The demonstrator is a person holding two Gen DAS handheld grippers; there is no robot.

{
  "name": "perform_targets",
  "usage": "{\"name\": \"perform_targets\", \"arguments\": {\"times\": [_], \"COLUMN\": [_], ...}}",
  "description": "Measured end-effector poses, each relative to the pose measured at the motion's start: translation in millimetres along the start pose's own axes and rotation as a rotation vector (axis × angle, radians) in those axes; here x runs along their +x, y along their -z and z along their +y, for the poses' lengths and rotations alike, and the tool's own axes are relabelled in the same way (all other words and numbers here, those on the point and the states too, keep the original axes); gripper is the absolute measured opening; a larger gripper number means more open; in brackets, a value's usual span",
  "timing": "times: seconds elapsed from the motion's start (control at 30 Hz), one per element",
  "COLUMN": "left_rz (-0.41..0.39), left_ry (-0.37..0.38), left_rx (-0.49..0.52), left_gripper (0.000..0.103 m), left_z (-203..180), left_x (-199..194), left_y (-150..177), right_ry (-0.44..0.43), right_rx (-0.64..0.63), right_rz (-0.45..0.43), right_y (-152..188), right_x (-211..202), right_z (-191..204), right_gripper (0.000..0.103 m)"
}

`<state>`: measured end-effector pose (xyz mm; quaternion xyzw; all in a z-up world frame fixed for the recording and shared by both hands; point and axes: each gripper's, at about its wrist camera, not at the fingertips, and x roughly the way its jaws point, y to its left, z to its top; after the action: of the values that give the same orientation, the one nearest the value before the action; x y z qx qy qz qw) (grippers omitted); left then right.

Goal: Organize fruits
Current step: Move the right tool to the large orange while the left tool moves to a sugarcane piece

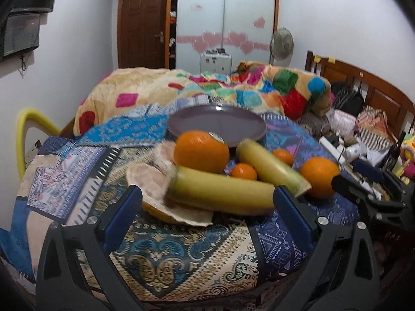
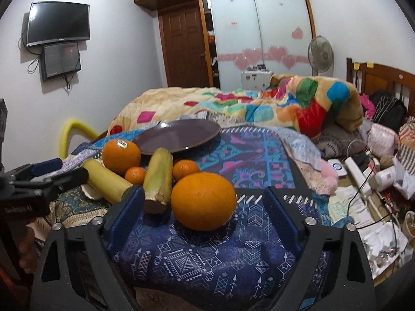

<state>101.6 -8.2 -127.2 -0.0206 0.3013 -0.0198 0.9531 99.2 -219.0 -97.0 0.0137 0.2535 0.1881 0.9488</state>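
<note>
Fruits lie grouped on a patterned blue patchwork cloth (image 2: 207,259) spread over the bed, in front of a round dark purple-brown plate (image 2: 179,137) that holds none of them. A big round orange with a sticker on top (image 1: 201,151) sits nearest the plate's front edge. Below it lies a long pale yellow banana-like piece (image 1: 220,190), resting partly on a whitish, pinkish pomelo peel (image 1: 153,181). A second yellow piece with a greenish cut end (image 1: 269,165) runs diagonally beside it, and two small tangerines flank that piece: one (image 1: 243,171) between the two yellow pieces, the other (image 1: 283,156) on its far side. A second large plain orange (image 2: 203,201) lies apart on the right.

The left gripper (image 1: 207,202) has its blue-padded jaws spread wide, one tip near each end of the nearer yellow piece, gripping nothing. The right gripper (image 2: 203,202) is likewise spread wide, its fingers on either side of the plain orange without closing on it. Behind the plate a colourful patchwork blanket (image 2: 259,103) is heaped.
</note>
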Motion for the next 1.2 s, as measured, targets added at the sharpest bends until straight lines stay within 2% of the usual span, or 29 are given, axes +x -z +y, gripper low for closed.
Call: {"name": "perform_targets", "arguments": {"times": [0.2, 0.33, 0.47, 0.67, 0.83, 1.0, 1.1, 1.2], "left_rz": [0.034, 0.065, 0.055, 0.064, 0.054, 0.063, 0.054, 0.067], "left_ry": [-0.041, -0.055, -0.055, -0.007, -0.051, -0.056, -0.105, -0.105], "left_rx": [0.063, 0.064, 0.062, 0.061, 0.044, -0.007, -0.001, -0.015], "left_gripper": [0.103, 0.103, 0.103, 0.103, 0.103, 0.103, 0.103, 0.103], "left_z": [-21.3, -27.1, -26.4, -14.5, 2.0, 27.7, 35.5, 41.5], "left_x": [14.8, 25.0, 28.4, 24.0, 11.7, 0.7, -5.8, -8.7], "left_y": [9.8, 11.7, 11.8, 15.0, 18.2, 22.4, 25.2, 25.3], "right_ry": [-0.018, -0.035, -0.041, -0.036, -0.060, -0.058, -0.055, -0.072], "right_rx": [-0.003, -0.011, -0.006, 0.003, 0.005, -0.008, 0.003, 0.027], "right_rz": [0.019, 0.028, 0.046, 0.077, 0.084, 0.089, 0.107, 0.133], "right_y": [1.7, 1.6, 1.7, 2.6, 4.7, 5.1, 5.4, 8.0], "right_x": [3.6, 6.6, 14.2, 26.2, 27.6, 27.3, 32.4, 38.5], "right_z": [-4.7, -5.7, -6.3, -5.8, -6.7, -4.7, -4.9, -7.2], "right_gripper": [0.079, 0.078, 0.078, 0.068, 0.062, 0.063, 0.064, 0.064]}}
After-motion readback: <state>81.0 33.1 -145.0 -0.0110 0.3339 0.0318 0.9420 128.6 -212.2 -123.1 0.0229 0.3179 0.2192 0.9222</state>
